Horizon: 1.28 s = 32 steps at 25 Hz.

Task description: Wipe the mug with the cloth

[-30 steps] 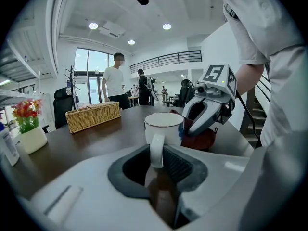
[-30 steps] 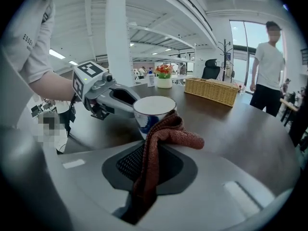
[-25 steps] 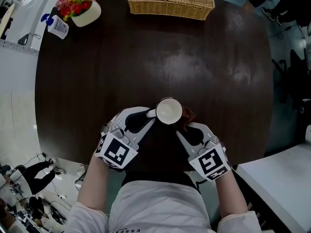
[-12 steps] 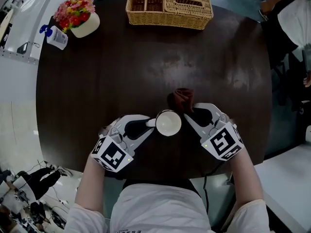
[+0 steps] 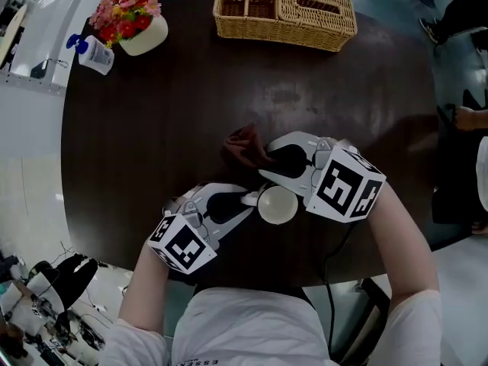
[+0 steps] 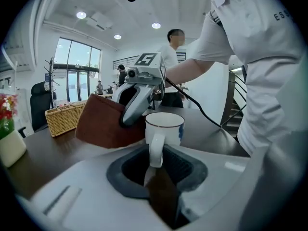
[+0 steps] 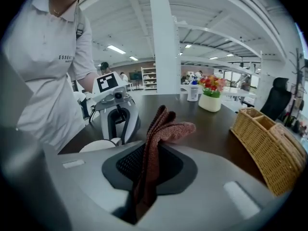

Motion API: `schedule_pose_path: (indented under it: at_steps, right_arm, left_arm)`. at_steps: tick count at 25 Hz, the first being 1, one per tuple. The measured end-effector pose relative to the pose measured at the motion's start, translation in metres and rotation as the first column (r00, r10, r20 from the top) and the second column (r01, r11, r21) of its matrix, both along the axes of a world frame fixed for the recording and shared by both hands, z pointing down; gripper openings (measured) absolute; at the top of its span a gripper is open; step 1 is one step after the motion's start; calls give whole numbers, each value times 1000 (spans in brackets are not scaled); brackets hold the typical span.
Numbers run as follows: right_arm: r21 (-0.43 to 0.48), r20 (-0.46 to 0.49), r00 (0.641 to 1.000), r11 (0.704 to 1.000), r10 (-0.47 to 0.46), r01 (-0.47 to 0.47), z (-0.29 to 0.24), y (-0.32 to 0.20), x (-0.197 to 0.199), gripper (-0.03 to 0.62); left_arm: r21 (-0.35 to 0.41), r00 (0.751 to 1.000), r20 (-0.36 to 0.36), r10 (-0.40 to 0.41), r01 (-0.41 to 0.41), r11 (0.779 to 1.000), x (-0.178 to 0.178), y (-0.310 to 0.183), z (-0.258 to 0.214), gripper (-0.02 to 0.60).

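A white mug [image 5: 277,204] with a thin dark rim stands upright near the table's front edge. My left gripper [image 5: 245,199] is shut on its handle, which shows between the jaws in the left gripper view, below the mug [image 6: 164,125]. My right gripper [image 5: 263,165] is shut on a reddish-brown cloth [image 5: 242,146] that sticks out to the far left of the mug. In the left gripper view the cloth [image 6: 103,121] hangs right beside the mug's left wall. The right gripper view shows the cloth [image 7: 158,129] bunched between the jaws, with the mug's rim [image 7: 98,145] low at left.
A wicker basket [image 5: 286,6] sits at the far edge of the dark round table [image 5: 366,97]. A white pot of flowers [image 5: 133,17] and a small pump bottle [image 5: 91,52] stand at the far left. People stand beyond the table.
My right gripper has swung the cloth from the mug's right side round its far side to the far left. The left gripper and mug have hardly moved.
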State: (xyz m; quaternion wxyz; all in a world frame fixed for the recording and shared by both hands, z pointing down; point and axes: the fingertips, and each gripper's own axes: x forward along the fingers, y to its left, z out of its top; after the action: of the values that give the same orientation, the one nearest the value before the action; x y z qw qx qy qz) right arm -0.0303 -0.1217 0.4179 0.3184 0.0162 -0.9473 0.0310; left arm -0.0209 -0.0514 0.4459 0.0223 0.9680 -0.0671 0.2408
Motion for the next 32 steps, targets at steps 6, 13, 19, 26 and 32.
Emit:
schedule_pose_path:
  at_steps: [6,13,19,26,32]
  right_arm:
    - [-150,-42,986,977,-160,152,10,20,-12,78]
    - [-240,-120,961,946,-251,217,21,30,13,78]
    - [-265,-158,957,944,-242,195,28,35,42,78]
    - [-249,-215,946,950,-243,187,37,57,70,78]
    - [-230,-212,963,966,-164,114,39,73,83,78]
  left_arm:
    - [-19,1000,-1,-4,4,1000,3,5,-7,83]
    - [-23,1000,-2,-9,9,1000,3,6,-3,83]
    - [-33,1000,7,-19,19,999,1,7,-3,83]
    - [-40,999,9,-51,52,998,2,8,-2,83]
    - [-47,996,20,-87,88,995,-1,8,-3,83]
